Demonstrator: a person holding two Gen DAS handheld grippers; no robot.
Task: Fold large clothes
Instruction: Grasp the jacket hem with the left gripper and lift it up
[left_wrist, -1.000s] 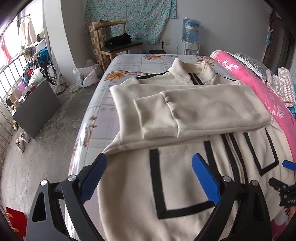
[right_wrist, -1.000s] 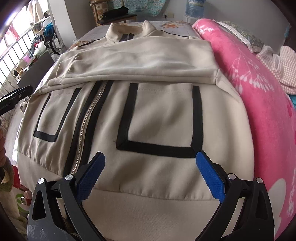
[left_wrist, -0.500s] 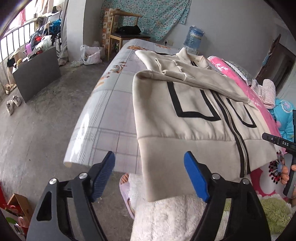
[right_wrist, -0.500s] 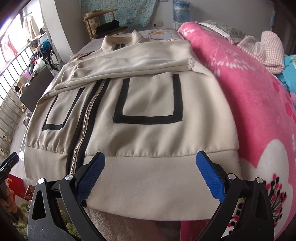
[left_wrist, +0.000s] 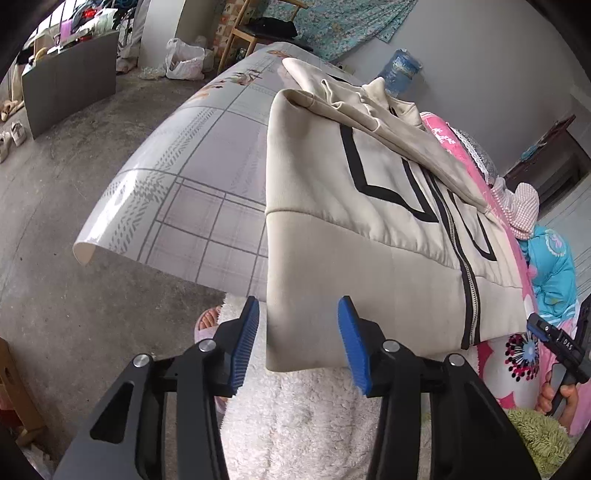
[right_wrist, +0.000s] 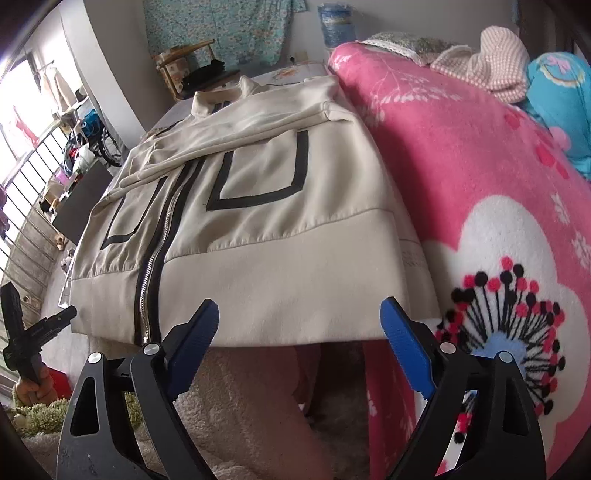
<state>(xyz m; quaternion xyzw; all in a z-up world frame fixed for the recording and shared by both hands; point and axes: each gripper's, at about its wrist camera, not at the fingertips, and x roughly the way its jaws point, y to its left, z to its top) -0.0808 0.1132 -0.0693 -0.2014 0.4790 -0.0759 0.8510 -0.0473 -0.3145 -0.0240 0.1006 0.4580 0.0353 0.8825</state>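
A cream zip jacket with black line trim lies face up on the bed, sleeves folded across its chest, hem hanging over the near bed edge. It also shows in the right wrist view. My left gripper is open, its blue pads either side of the hem's left corner, not closed on it. My right gripper is open wide just below the hem's right half. The right gripper also shows at the edge of the left wrist view, and the left gripper shows in the right wrist view.
A pink flowered blanket lies along the bed's right side. The grey checked bed sheet borders the jacket on the left. A white fluffy garment is below the grippers. A wooden chair and water bottle stand beyond the bed.
Both grippers have drawn back and dropped from above the jacket's body to its hem at the bed edge. The left jaws have narrowed around the hem corner.
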